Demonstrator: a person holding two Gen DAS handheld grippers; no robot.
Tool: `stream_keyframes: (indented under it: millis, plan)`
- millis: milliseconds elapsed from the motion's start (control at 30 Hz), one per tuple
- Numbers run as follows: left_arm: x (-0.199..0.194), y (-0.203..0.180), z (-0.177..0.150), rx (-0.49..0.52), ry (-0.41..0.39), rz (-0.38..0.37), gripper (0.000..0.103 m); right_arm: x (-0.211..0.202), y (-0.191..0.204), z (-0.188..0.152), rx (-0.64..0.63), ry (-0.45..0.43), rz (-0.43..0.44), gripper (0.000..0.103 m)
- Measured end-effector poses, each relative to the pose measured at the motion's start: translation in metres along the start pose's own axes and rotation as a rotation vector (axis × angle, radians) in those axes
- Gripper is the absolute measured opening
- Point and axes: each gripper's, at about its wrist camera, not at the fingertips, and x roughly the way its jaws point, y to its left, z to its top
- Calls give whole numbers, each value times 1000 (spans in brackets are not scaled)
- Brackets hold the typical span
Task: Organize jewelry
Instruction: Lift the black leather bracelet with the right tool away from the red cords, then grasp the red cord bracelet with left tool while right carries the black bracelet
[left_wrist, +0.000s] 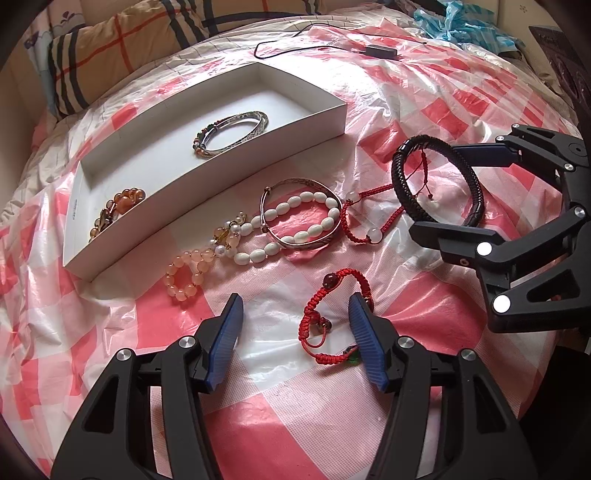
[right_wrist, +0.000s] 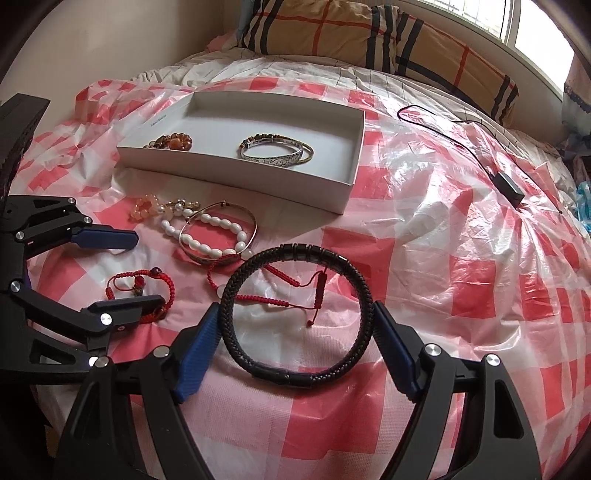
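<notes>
Where the ribbed blue pads of the right gripper (right_wrist: 295, 325) meet it on both sides, a black braided leather bracelet (right_wrist: 299, 314) stands as a stiff round hoop, clamped between them, its lower edge on the glossy plastic sheet (right_wrist: 461, 229) of pink-red and white checks. Beside it, the left gripper (left_wrist: 295, 306) hangs with its jaws apart; one blue pad sits against a red knotted cord bracelet (left_wrist: 332, 310) with dark round beads, which lies loose on the sheet and is not squeezed.

Beyond the leather hoop lies a second red woven cord (right_wrist: 266, 291) with pale round beads, partly seen through the ring. Farther on, a smooth thin metal bangle (right_wrist: 218, 232) overlaps a string of white oval beads (right_wrist: 207, 232), and just beside them sits a small loop of translucent peach beads (left_wrist: 188, 273) next to a cluster of pearly and amber pieces.

Behind these rests a shallow white cardboard tray (right_wrist: 295, 184) with straight walls. Inside it lie an engraved silver bangle (right_wrist: 277, 149) near the middle and a bunch of glossy amber-orange beads (right_wrist: 171, 142) at one end.

Farther back, a thin black cable with a small black box (right_wrist: 509, 186) trails over the crinkled sheet, and a tan plaid pillow (right_wrist: 369, 40) lies at the head of the bed.
</notes>
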Motion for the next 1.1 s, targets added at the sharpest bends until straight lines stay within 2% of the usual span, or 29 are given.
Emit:
stream_keyframes:
  millis: [433, 467, 533, 600, 667, 767, 800, 1100]
  plan:
    - [-8, -11, -1, 62, -39, 0, 56, -12, 6, 6, -46, -26, -40, 77]
    - [-9, -11, -1, 66, -41, -9, 53, -13, 6, 6, -46, -28, -41, 77]
    - [-10, -15, -1, 75, -38, -34, 41, -14, 6, 7, -48, -31, -44, 77]
    - [-11, -19, -2, 93, -35, -47, 22, -17, 7, 7, -50, -34, -48, 77]
    - [-11, -23, -3, 107, -34, -53, 14, -20, 7, 8, -54, -37, -52, 77]
    - [-15, -23, -4, 104, -42, -55, 11, -24, 8, 10, -58, -44, -58, 77]
    - [-17, -21, -4, 97, -48, -57, 4, -26, 9, 10, -58, -46, -59, 77]
    - [-36, 7, 0, -21, -118, -95, 4, -41, 16, 16, -68, -69, -64, 77]
